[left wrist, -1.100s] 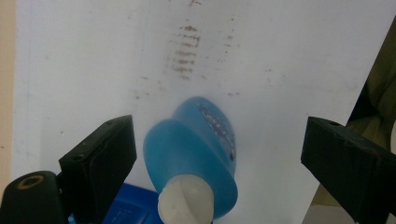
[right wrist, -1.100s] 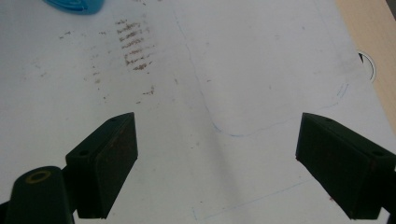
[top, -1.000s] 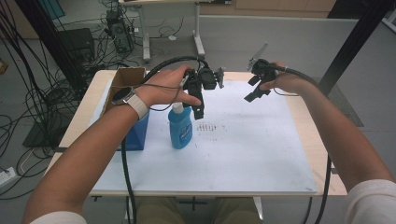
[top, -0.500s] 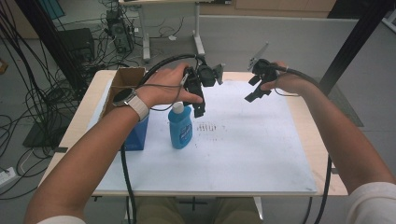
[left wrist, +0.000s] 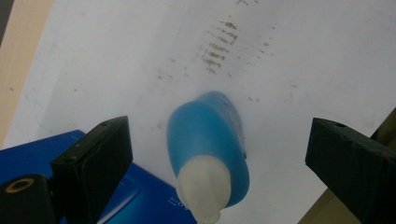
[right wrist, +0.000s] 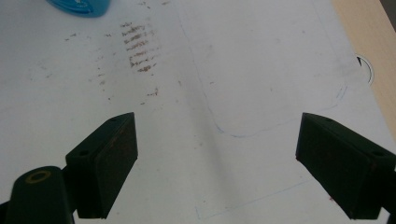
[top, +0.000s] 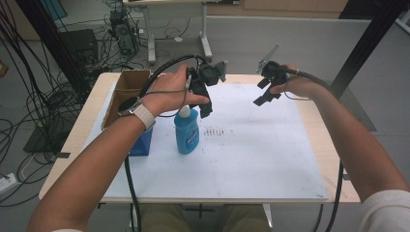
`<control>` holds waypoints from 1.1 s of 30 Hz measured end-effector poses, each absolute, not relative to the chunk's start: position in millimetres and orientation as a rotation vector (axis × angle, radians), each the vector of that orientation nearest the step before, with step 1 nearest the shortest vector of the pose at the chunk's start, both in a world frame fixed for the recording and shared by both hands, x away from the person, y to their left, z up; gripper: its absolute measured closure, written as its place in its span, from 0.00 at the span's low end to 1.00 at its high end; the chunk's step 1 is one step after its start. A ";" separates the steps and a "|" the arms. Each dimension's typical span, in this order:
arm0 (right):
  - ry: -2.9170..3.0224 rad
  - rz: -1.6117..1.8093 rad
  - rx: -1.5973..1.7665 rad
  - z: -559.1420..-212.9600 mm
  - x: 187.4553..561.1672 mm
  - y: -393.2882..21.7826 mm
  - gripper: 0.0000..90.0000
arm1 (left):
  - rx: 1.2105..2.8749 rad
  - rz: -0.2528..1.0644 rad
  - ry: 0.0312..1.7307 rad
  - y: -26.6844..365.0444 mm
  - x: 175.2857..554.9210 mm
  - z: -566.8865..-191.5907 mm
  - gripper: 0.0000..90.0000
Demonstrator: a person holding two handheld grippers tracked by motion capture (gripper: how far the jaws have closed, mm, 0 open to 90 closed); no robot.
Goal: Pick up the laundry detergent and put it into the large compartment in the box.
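Note:
A blue bottle [top: 186, 131] with a white cap stands upright on the white sheet [top: 241, 159]. In the left gripper view the bottle [left wrist: 210, 140] shows from above, between and below the jaws. My left gripper [top: 205, 107] [left wrist: 219, 133] hovers just over the cap and is open. Its jaws have just been closing a little and stand wide apart, clear of the bottle. My right gripper [top: 263, 94] [right wrist: 217, 128] hangs open above the far right of the sheet with nothing between its jaws.
A blue box [top: 140, 145] [left wrist: 140, 196] lies left of the bottle. Behind it stands an open cardboard box [top: 126, 92] at the table's left edge. Brown smudges [top: 215, 131] [right wrist: 135, 46] mark the sheet right of the bottle.
The left gripper has shifted slightly above the bottle's cap. The right hand has stayed where it was.

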State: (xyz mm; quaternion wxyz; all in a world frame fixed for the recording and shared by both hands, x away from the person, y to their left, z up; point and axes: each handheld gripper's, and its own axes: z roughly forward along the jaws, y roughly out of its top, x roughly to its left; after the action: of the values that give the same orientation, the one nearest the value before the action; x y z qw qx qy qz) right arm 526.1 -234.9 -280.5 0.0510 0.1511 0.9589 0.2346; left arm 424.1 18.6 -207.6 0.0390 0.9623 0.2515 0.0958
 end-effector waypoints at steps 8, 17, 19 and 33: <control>2.915 0.715 0.462 -279.6 525.6 -235.8 0.14 | 2.921 0.220 0.870 22.9 426.3 -206.7 0.08; 2.913 0.718 0.464 -279.3 524.0 -236.3 0.14 | 2.862 0.240 0.940 27.0 426.5 -202.9 0.11; 2.913 0.720 0.460 -279.3 523.8 -236.4 0.14 | 2.851 0.257 0.970 26.9 425.2 -202.6 0.11; 2.911 0.726 0.456 -278.3 522.7 -236.2 0.14 | 2.707 0.275 1.157 36.5 420.5 -204.9 0.10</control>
State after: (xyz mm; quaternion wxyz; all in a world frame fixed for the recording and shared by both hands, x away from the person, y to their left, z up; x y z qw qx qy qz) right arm 522.7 -236.2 -278.3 0.0533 0.1501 0.9579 0.2388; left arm 420.5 36.5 -204.9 0.0923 0.9117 0.3895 0.0927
